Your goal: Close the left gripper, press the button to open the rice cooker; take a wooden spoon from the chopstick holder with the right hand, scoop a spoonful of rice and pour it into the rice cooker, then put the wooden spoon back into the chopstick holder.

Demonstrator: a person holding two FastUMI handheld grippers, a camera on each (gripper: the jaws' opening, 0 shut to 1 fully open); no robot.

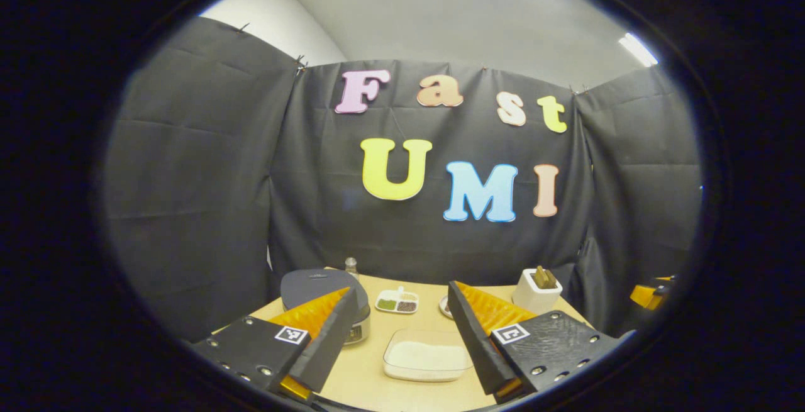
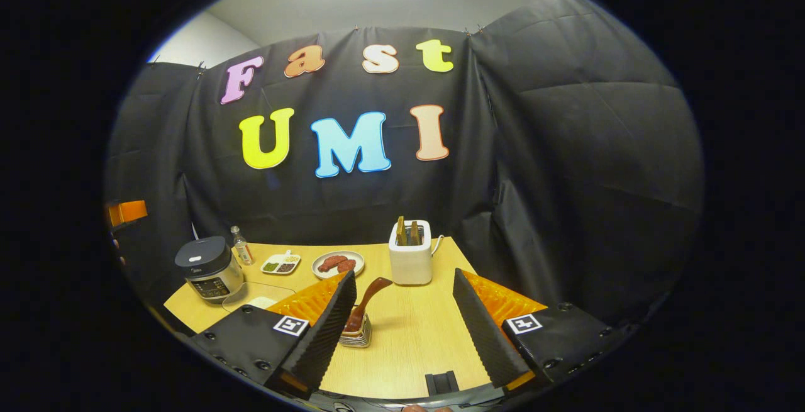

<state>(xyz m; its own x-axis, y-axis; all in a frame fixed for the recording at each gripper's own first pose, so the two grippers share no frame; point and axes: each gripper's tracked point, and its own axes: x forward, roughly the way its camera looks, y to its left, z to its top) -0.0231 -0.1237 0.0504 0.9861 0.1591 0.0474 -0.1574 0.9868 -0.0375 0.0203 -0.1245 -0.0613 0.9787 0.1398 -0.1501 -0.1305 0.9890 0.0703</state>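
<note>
1. My left gripper (image 1: 402,336) hangs above the near edge of the tabletop (image 1: 365,377), its jaws spread wide with nothing between them.
2. In the left gripper view the rice cooker (image 1: 314,289) sits at the left, lid down, partly behind my left finger. A clear tray of rice (image 1: 427,361) lies just in front of me between the jaws.
3. My right gripper (image 2: 402,324) is also wide open and grips nothing.
4. In the right gripper view the chopstick holder (image 2: 356,330) stands on the tabletop just beside my left finger, with the wooden spoon (image 2: 368,302) leaning out of it, bowl end up.
5. Farther back stand a white toaster (image 2: 410,251) with slices in its slots, a plate of sausages (image 2: 338,264), a small divided dish (image 2: 280,265) and a little bottle (image 2: 239,245).
6. Writing: the cooker carries a small mark on its lid and a front panel, both too small to read. Square black-and-white tags sit on my fingers.
</note>
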